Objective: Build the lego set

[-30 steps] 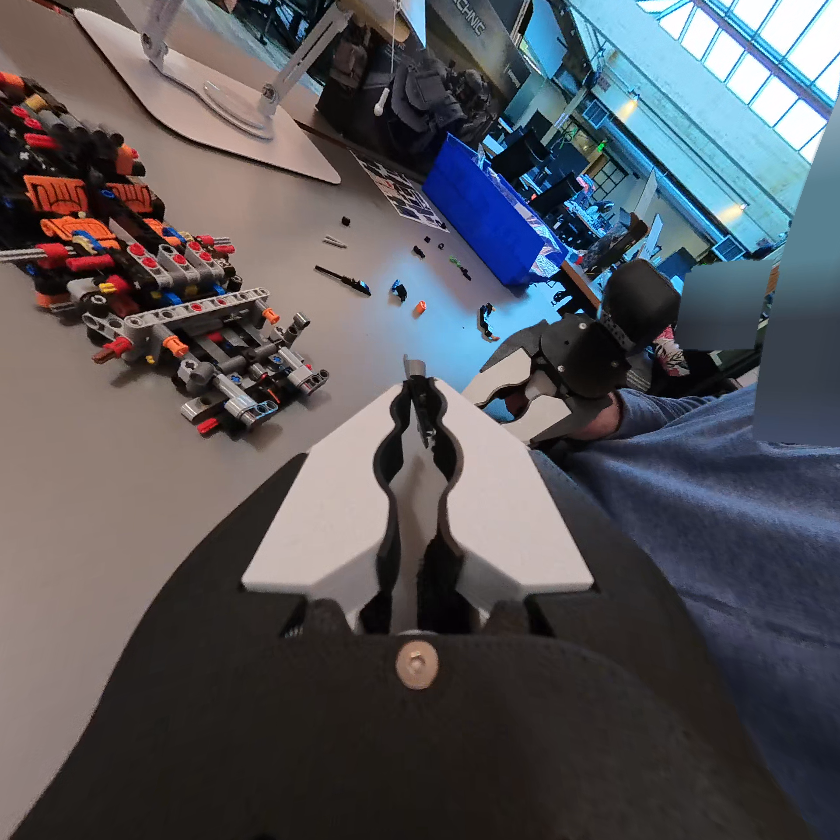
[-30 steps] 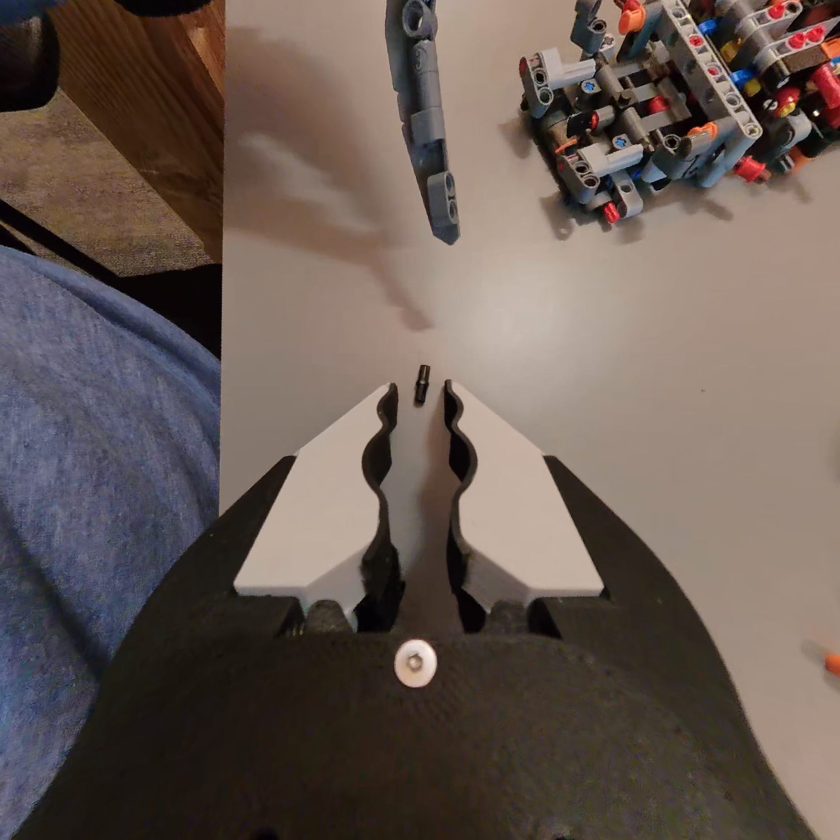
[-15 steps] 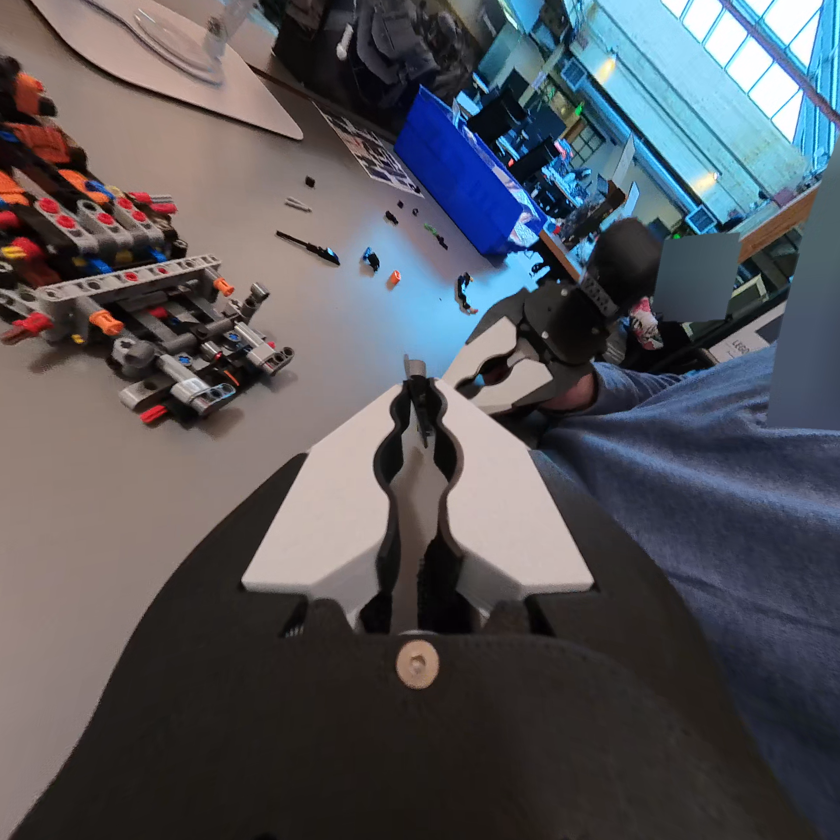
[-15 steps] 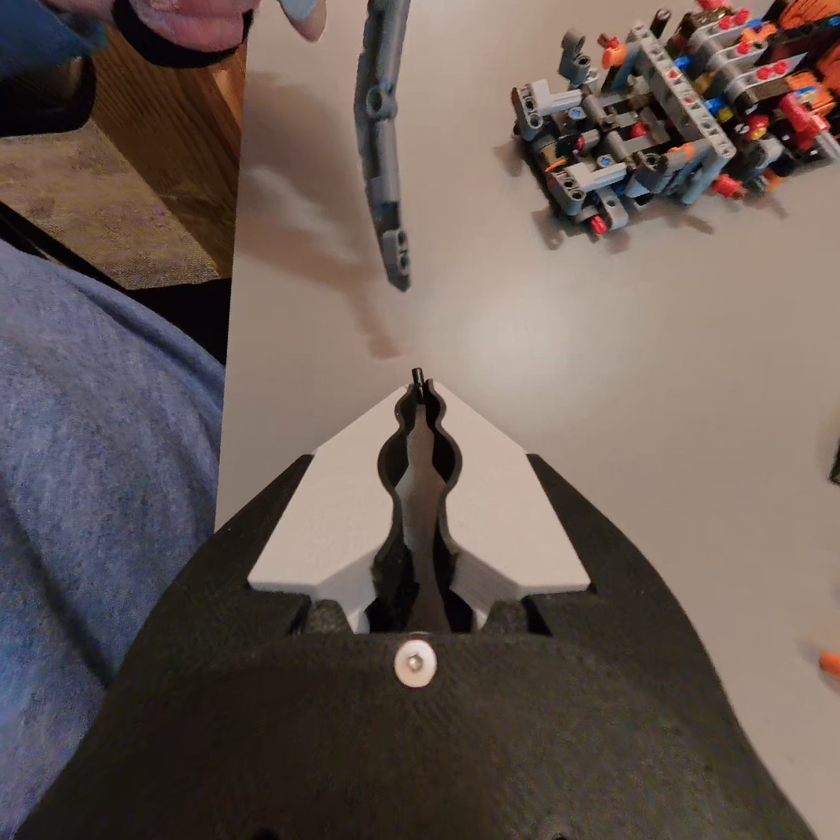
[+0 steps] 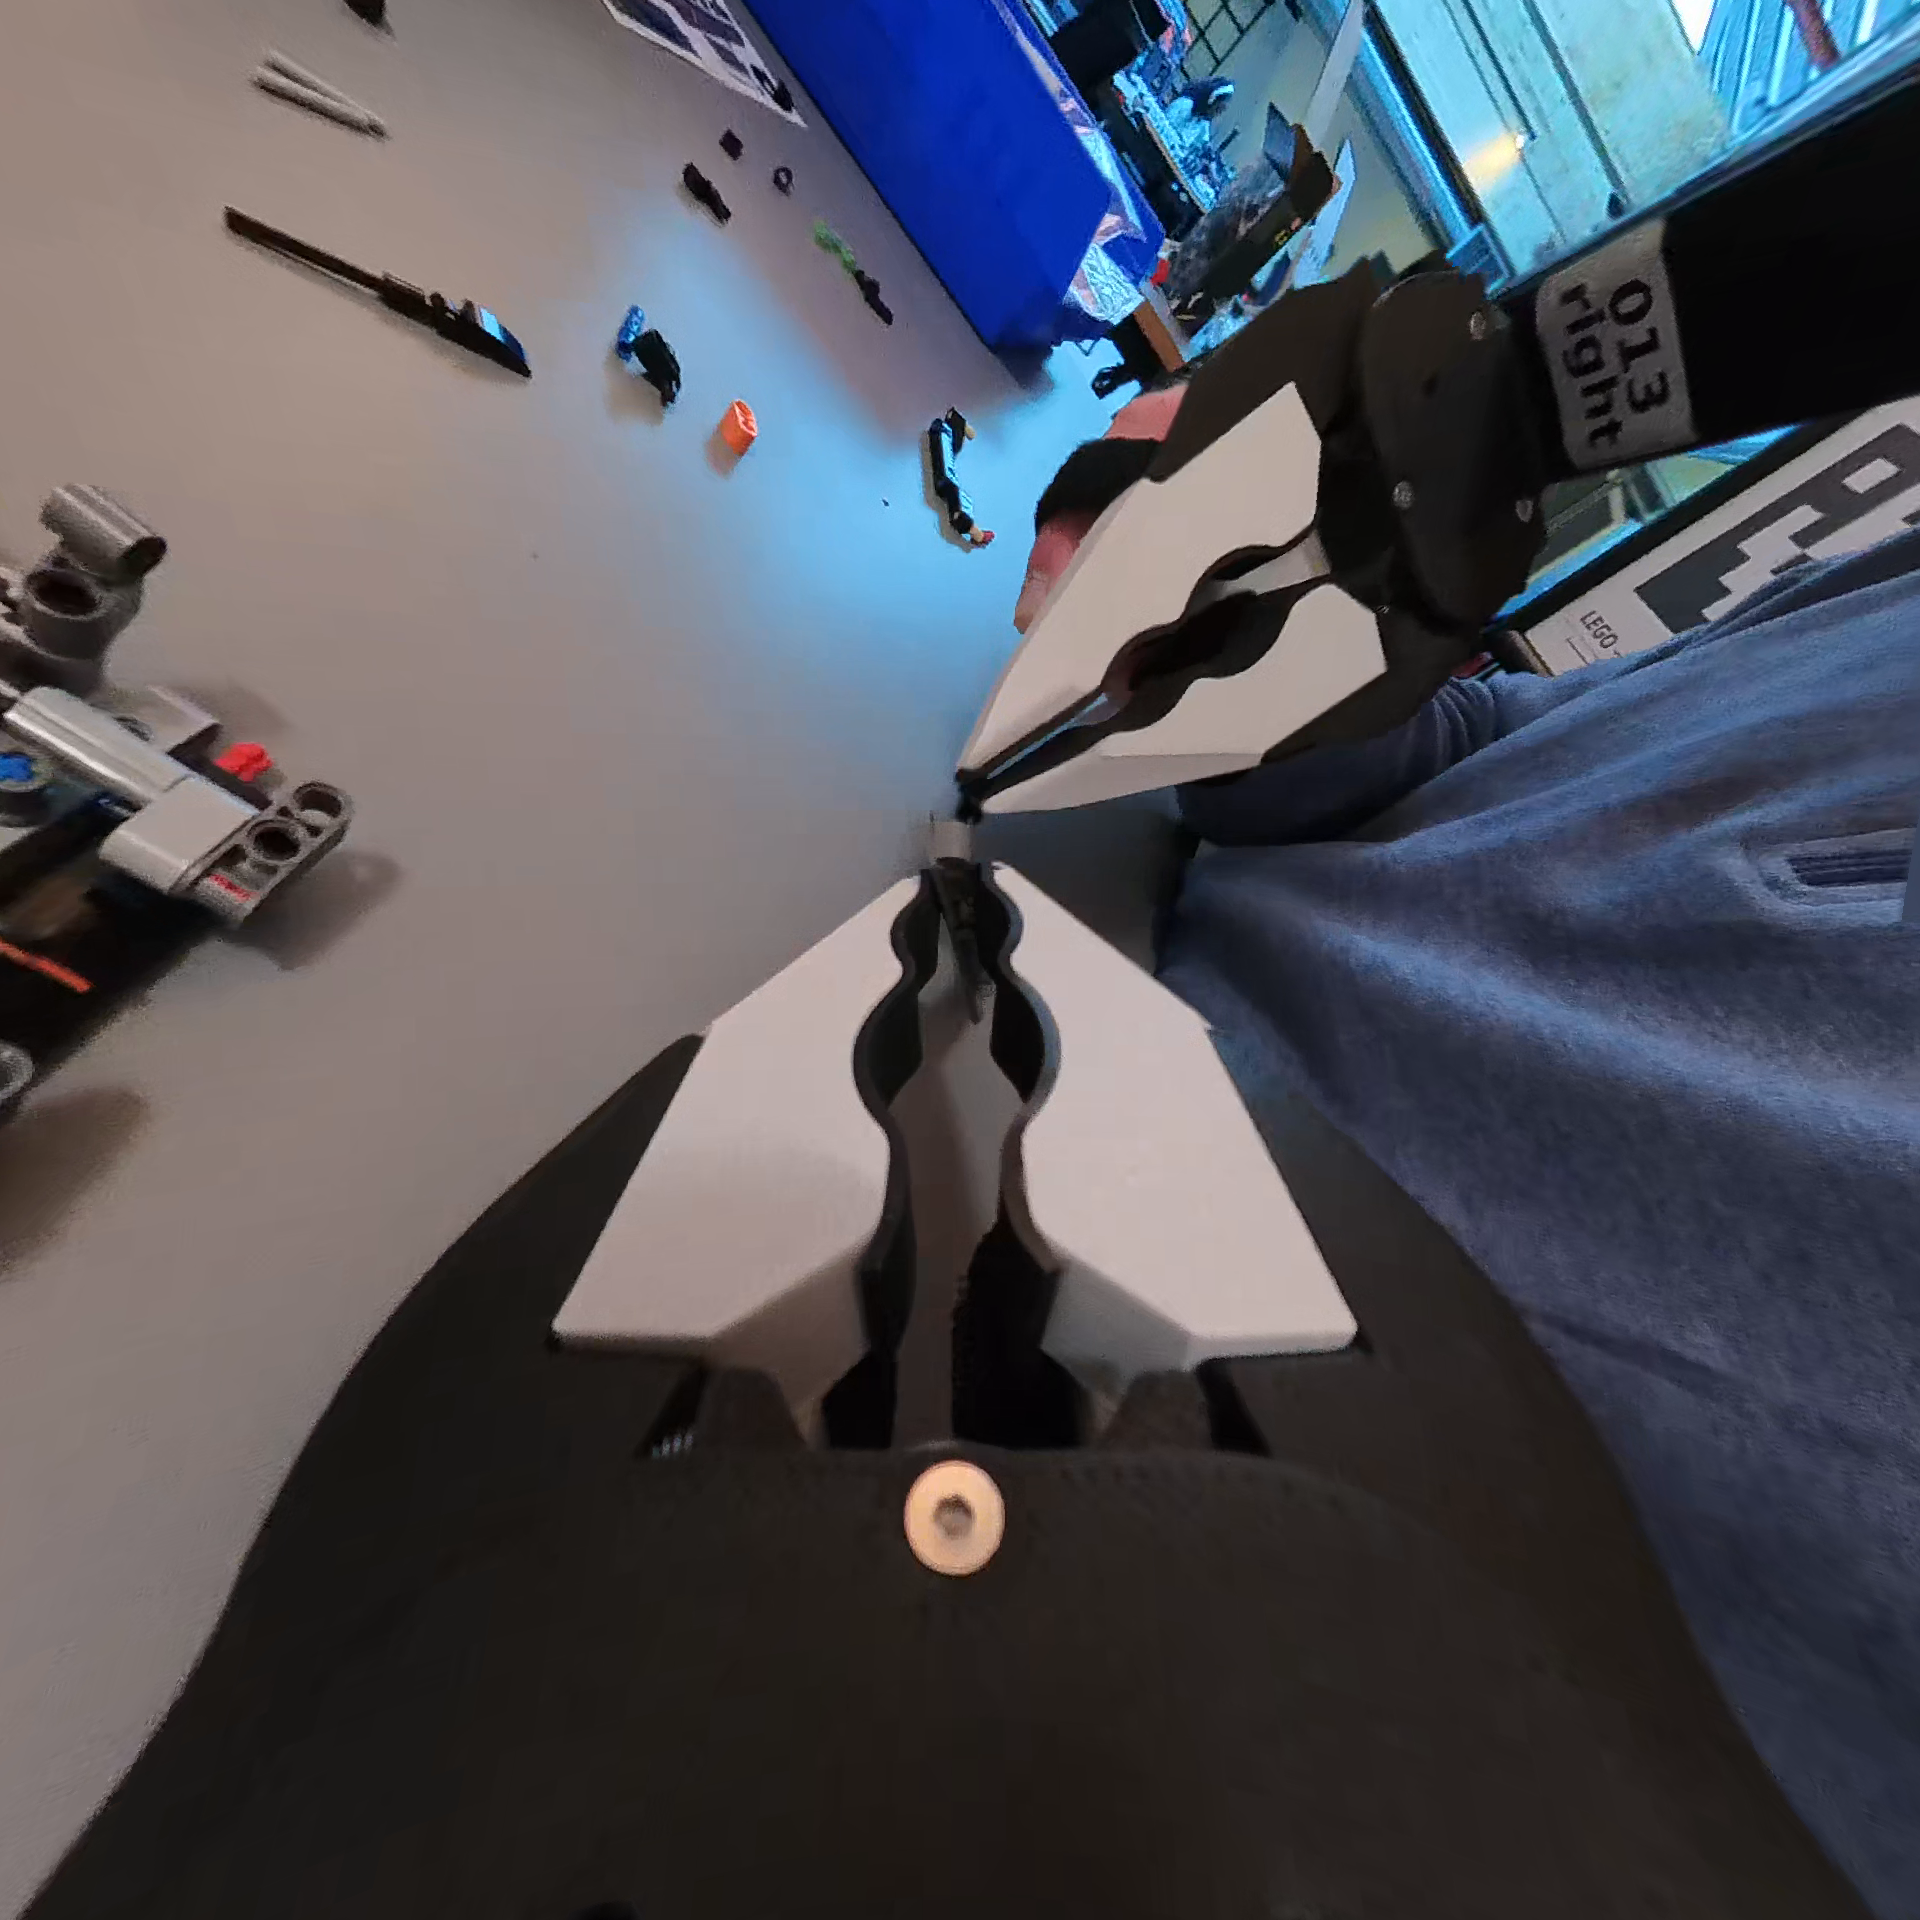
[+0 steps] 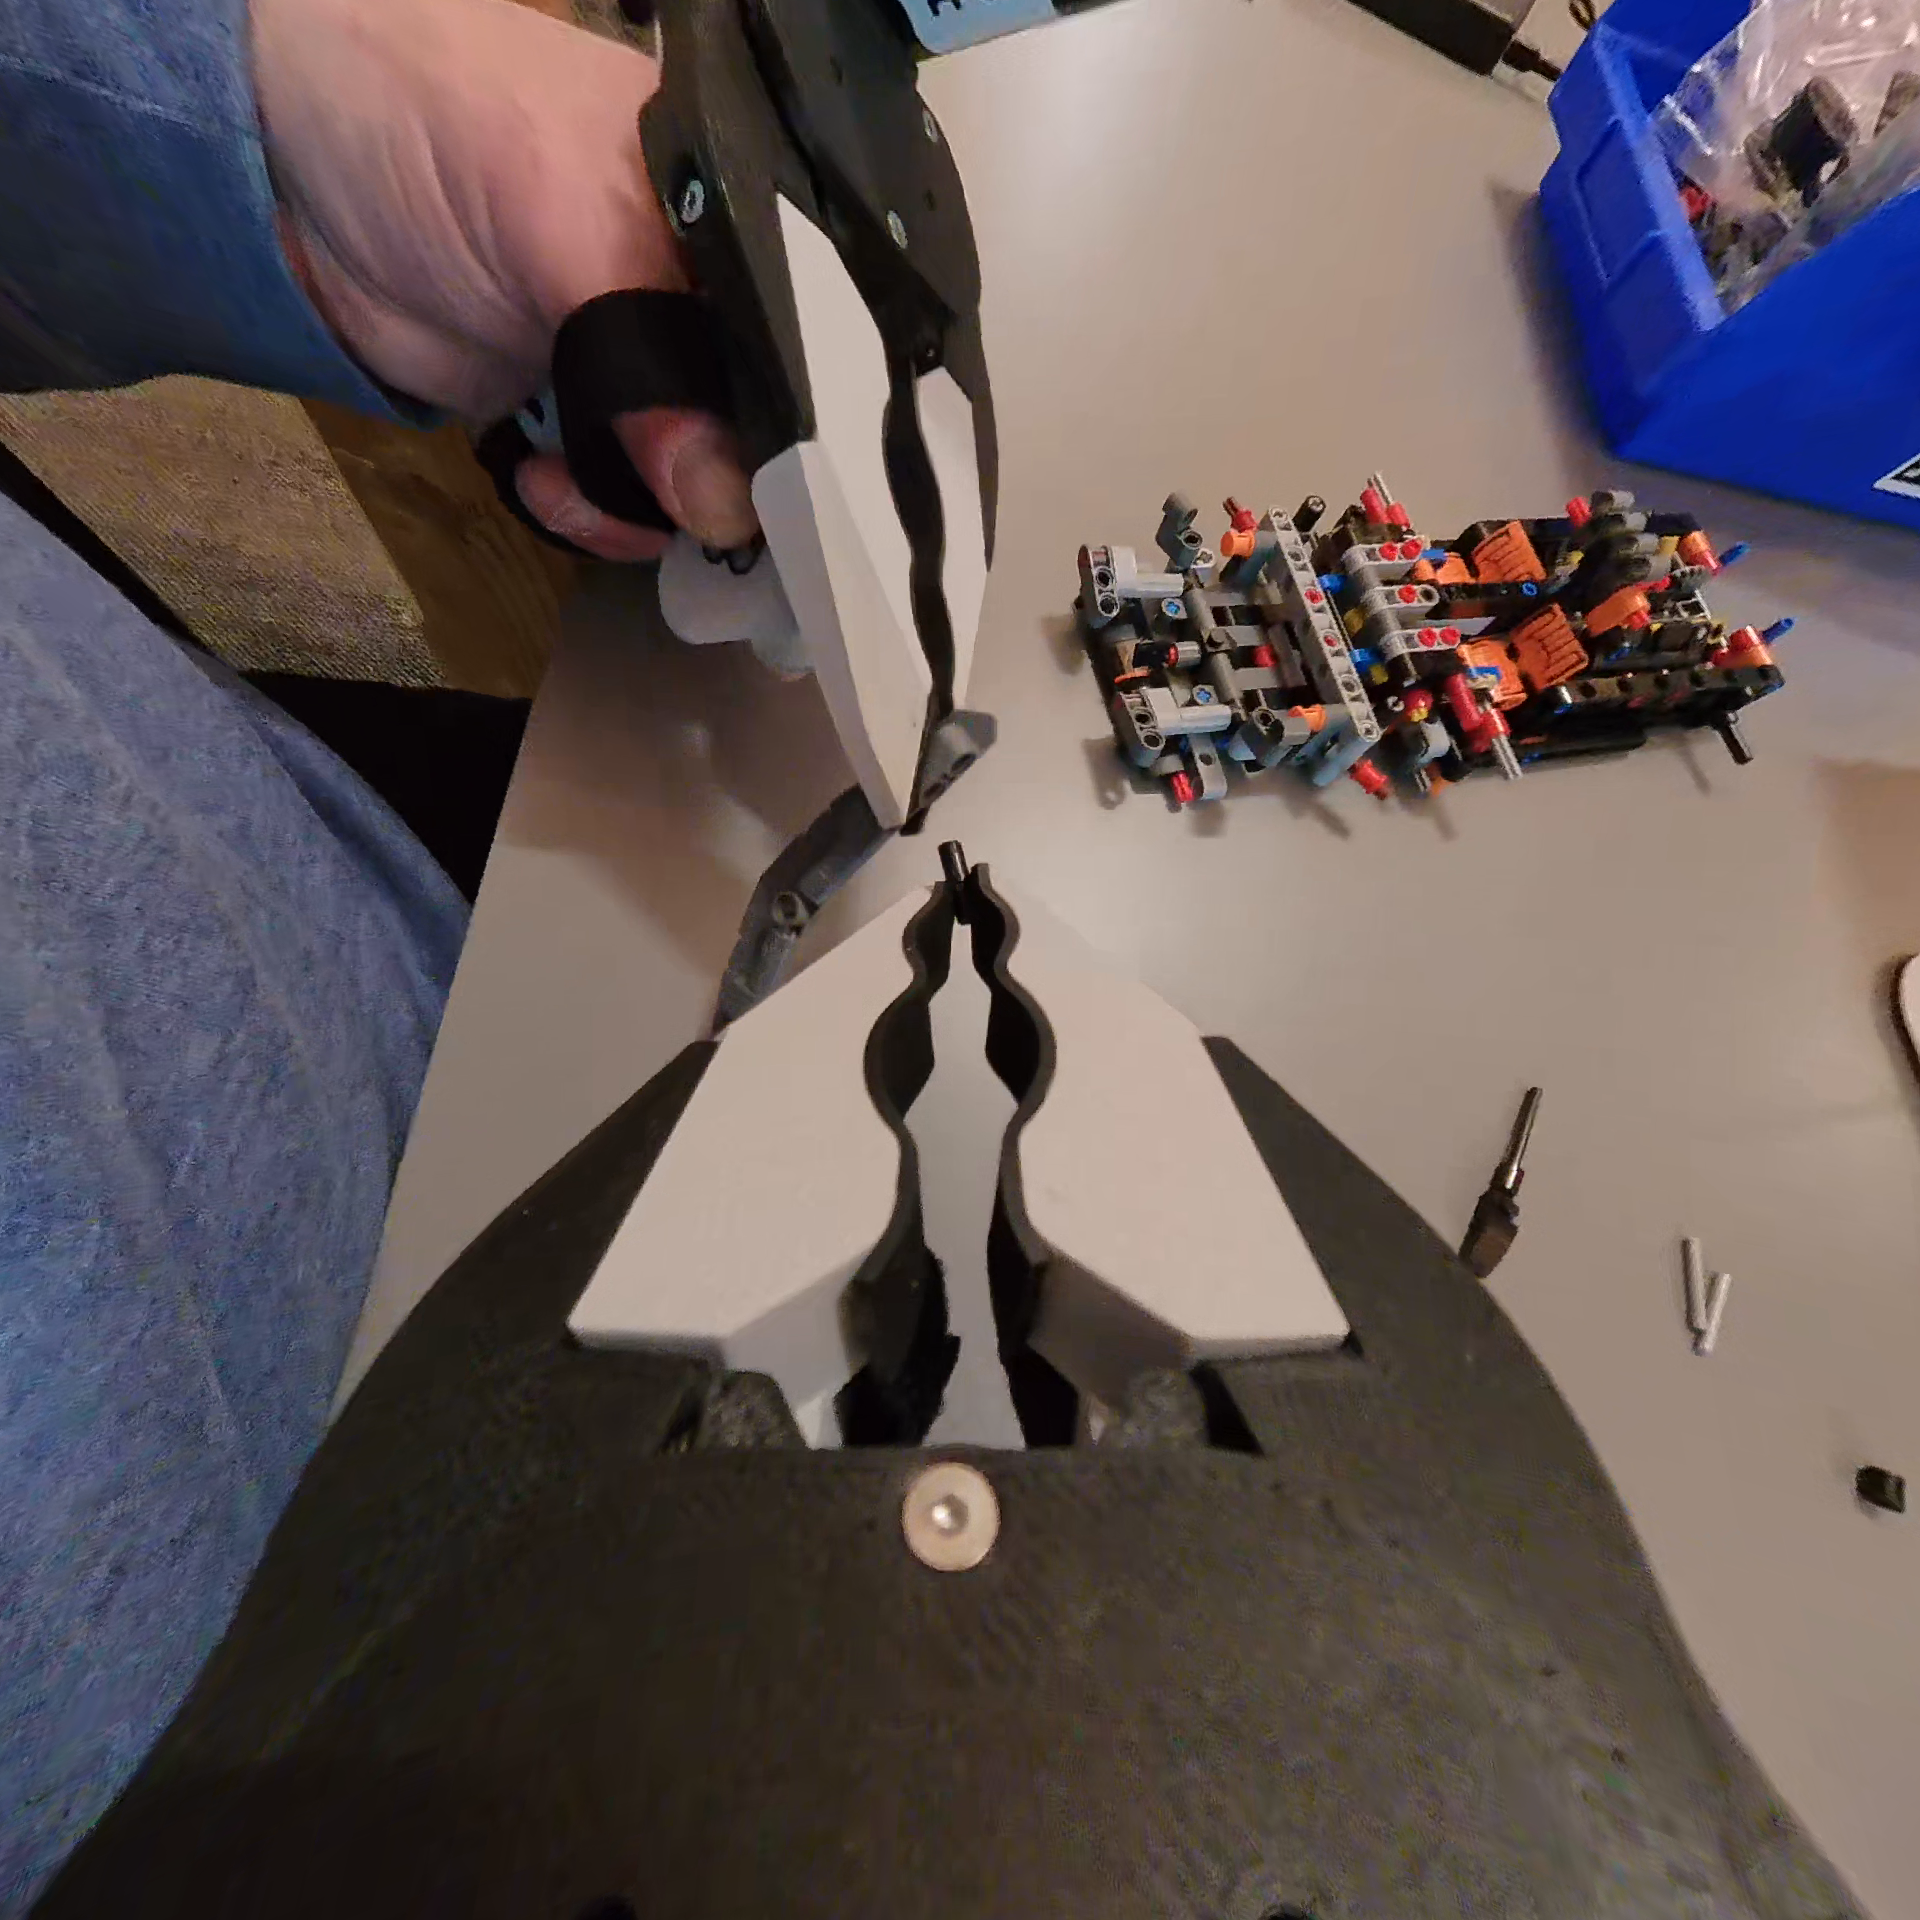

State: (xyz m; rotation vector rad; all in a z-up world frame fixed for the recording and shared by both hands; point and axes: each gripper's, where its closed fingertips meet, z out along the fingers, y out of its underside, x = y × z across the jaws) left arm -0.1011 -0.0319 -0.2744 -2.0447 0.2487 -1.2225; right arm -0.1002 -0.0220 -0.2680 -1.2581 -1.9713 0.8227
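My left gripper (image 5: pixel 956 883) is shut on a long dark grey lego beam (image 5: pixel 951 840) and holds it above the table near the front edge. In the right wrist view the left gripper (image 6: pixel 914 795) comes in from the top, and the beam (image 6: pixel 805 899) hangs slanted through its tips. My right gripper (image 6: pixel 958 896) is shut on a small black pin (image 6: pixel 952 864). The pin's tip is just short of the beam's upper end (image 6: pixel 954 750). In the left wrist view the right gripper (image 5: pixel 971 800) meets the beam tip to tip. The part-built lego car (image 6: pixel 1403 644) lies on the table (image 6: pixel 1351 987) beyond.
A blue parts bin (image 6: pixel 1745 312) stands at the far right. Loose pieces lie on the table: a dark axle piece (image 6: pixel 1507 1184), two light grey pins (image 6: pixel 1704 1299), an orange piece (image 5: pixel 738 426), a black rod (image 5: pixel 384 291). The table edge and a blue sleeve (image 6: pixel 156 1039) are at left. Left and right tips are no more than a few centimetres apart. The part-built lego car (image 6: pixel 1403 644) is about equally far from each gripper, around 15 cm.
My right gripper shut on the black pin that lay on the table, lifted it and carried it up to the beam. My left gripper brought the beam closer to it.
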